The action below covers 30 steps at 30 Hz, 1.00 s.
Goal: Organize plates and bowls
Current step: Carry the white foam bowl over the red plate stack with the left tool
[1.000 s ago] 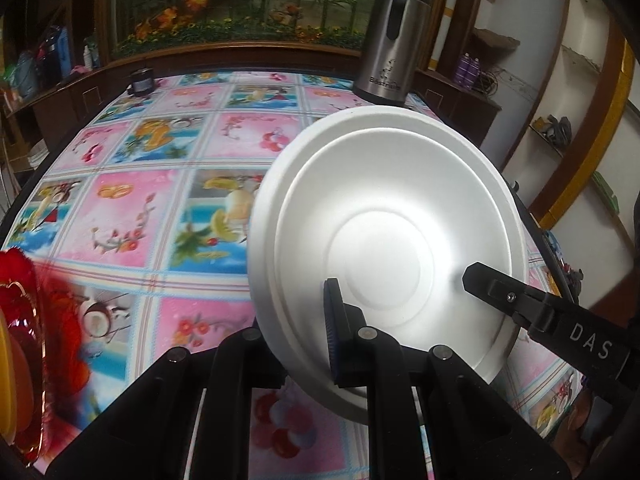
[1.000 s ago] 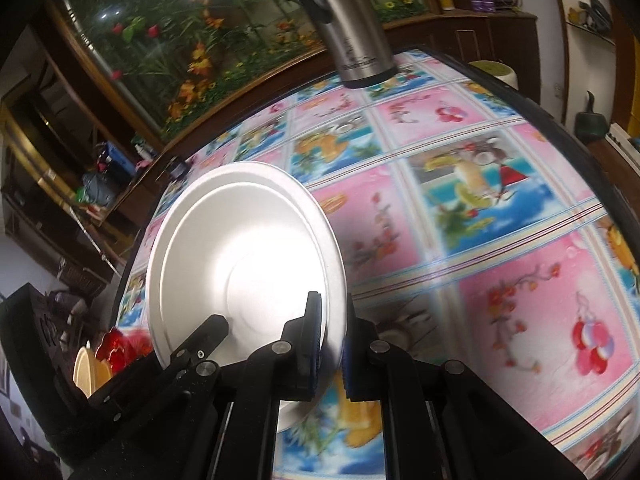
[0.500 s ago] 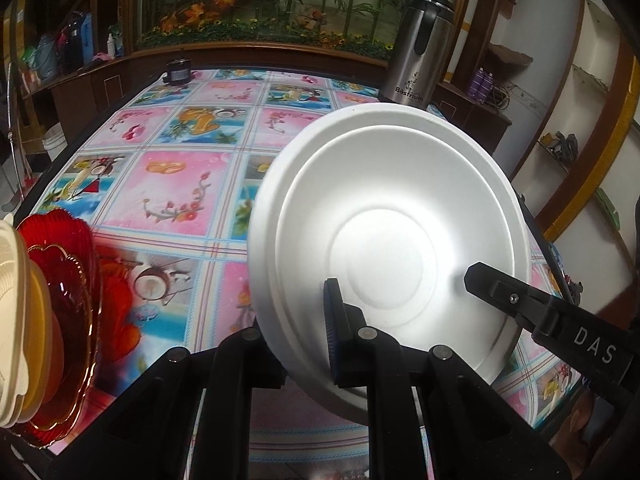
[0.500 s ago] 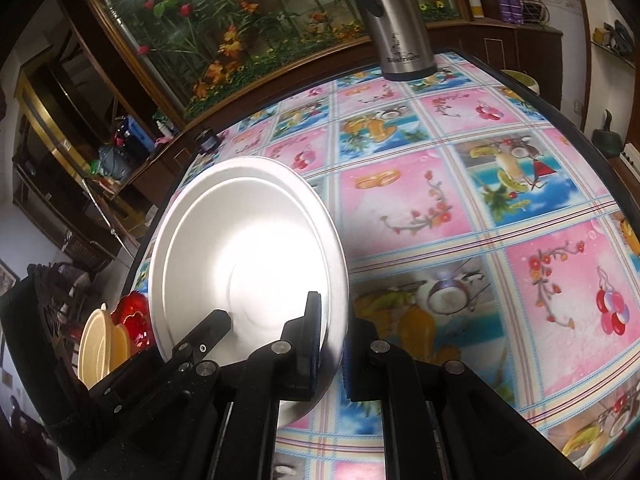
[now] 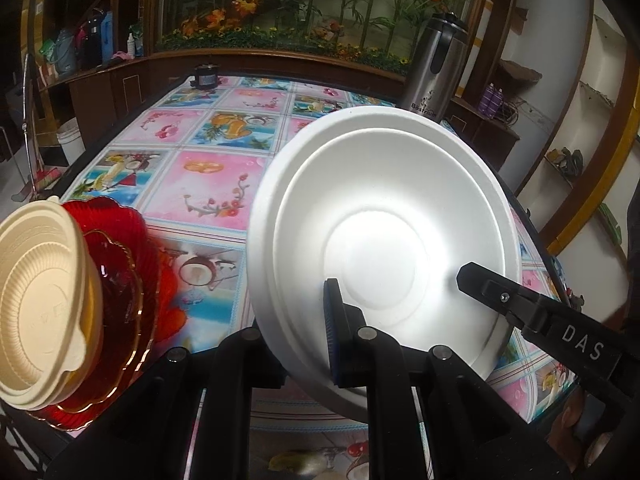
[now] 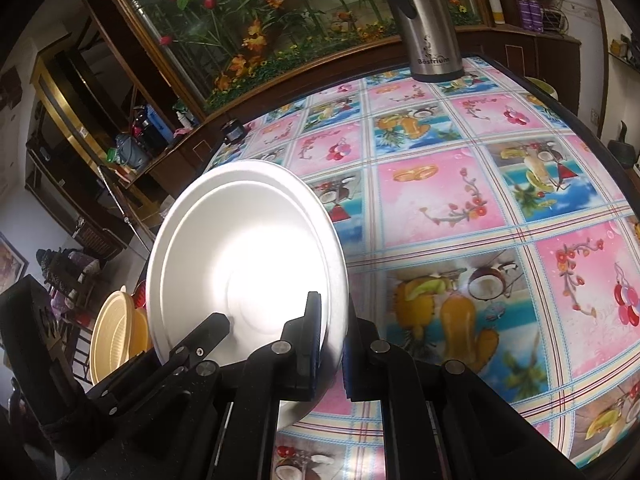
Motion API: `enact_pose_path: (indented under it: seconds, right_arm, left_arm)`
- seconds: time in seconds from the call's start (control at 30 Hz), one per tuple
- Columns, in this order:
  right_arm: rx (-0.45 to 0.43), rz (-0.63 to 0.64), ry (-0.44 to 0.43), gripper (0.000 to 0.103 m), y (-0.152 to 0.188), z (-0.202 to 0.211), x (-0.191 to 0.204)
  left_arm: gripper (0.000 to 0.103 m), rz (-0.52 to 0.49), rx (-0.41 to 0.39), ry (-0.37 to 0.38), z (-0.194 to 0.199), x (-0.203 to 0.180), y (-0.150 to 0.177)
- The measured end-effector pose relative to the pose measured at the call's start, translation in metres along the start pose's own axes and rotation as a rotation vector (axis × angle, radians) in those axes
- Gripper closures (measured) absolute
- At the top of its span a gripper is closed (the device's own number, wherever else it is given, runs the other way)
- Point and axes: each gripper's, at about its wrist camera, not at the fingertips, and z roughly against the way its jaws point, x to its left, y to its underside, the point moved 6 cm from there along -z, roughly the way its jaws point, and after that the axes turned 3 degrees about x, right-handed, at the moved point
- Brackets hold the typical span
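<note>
A white foam plate (image 5: 384, 216) stands tilted on edge above the table, held by both grippers. My left gripper (image 5: 320, 320) is shut on its lower rim, one pad on the face and the other hidden behind. My right gripper (image 6: 330, 332) is shut on the rim as well; its black finger (image 5: 492, 288) reaches in from the right in the left wrist view. To the plate's left stand red glass plates (image 5: 128, 264) and a cream bowl (image 5: 36, 292) on edge. The cream bowl (image 6: 112, 332) also shows behind the white plate (image 6: 240, 248) in the right wrist view.
The table (image 5: 208, 184) has a bright pink and blue fruit-print cloth. A steel flask (image 5: 434, 68) stands at its far right corner, and a small dark jar (image 5: 206, 76) at the far edge. Dark wooden shelves and a planted display line the back.
Both grippers have carried the white plate leftward across the table. The red plates and cream bowl have come much further into the left wrist view and now sit close beside the plate.
</note>
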Motion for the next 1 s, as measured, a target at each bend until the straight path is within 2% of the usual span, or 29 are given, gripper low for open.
enact_pose_path:
  seconds: [1.0]
  right_arm:
    - [-0.017, 0.183, -0.115, 0.094, 0.016, 0.02, 0.091]
  left_arm:
    - [0.091, 0.118, -0.088, -0.054, 0.065, 0.069, 0.007]
